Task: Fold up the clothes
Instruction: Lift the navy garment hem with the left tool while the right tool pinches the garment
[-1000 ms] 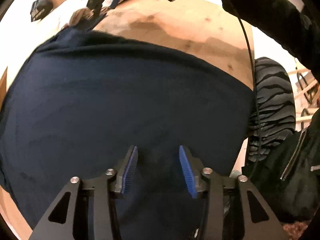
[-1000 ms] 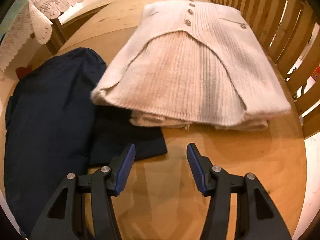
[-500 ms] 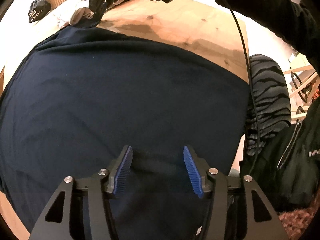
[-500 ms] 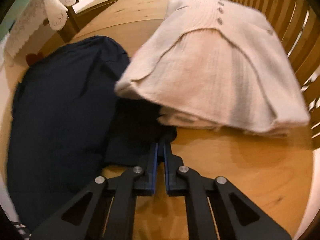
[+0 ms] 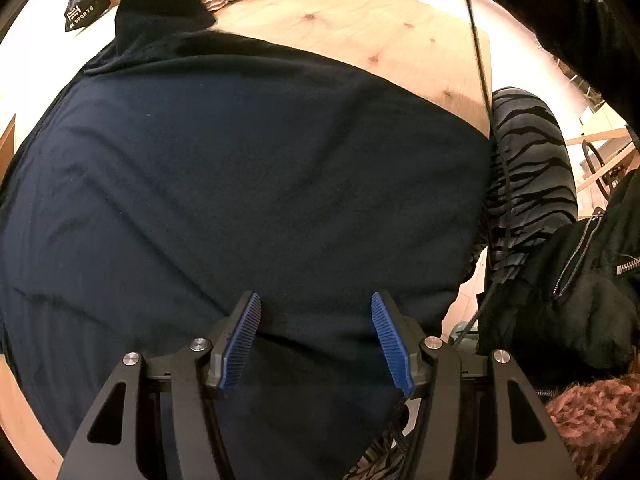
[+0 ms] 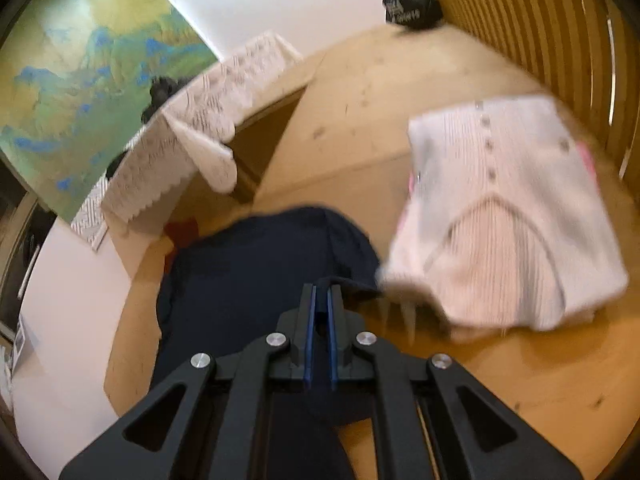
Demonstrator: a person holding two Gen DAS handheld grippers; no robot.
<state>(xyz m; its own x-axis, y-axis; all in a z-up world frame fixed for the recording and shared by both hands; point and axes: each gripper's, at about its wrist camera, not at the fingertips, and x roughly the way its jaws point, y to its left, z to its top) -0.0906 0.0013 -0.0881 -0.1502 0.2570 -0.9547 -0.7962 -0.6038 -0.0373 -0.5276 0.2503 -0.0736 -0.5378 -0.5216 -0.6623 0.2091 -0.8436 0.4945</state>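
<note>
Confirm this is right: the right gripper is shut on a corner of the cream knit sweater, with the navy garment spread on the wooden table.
Wrong garment. In the right wrist view the right gripper is shut on a corner of the navy garment, not the cream knit sweater. The rest holds: navy garment spread on the wooden table.

1. The garment [image 5: 256, 184] lies spread over the near part of the wooden table [image 5: 360, 24], reaching the table's near edge.
2. The left gripper [image 5: 316, 340] hangs above the garment's near portion, nothing between its fingers.
3. One far corner of the garment [image 6: 264, 264] is lifted off the table in the right gripper [image 6: 320, 312].
4. A folded cardigan [image 6: 516, 216] lies on the table just right of that corner, partly over the garment's edge.
5. A slatted rail [image 6: 540, 32] runs behind the cardigan.
6. A drawstring bag [image 6: 408, 0] sits at the table's far end.
7. A lace-covered side table [image 6: 208, 120] stands to the left, against a wall map [image 6: 80, 80].
</note>
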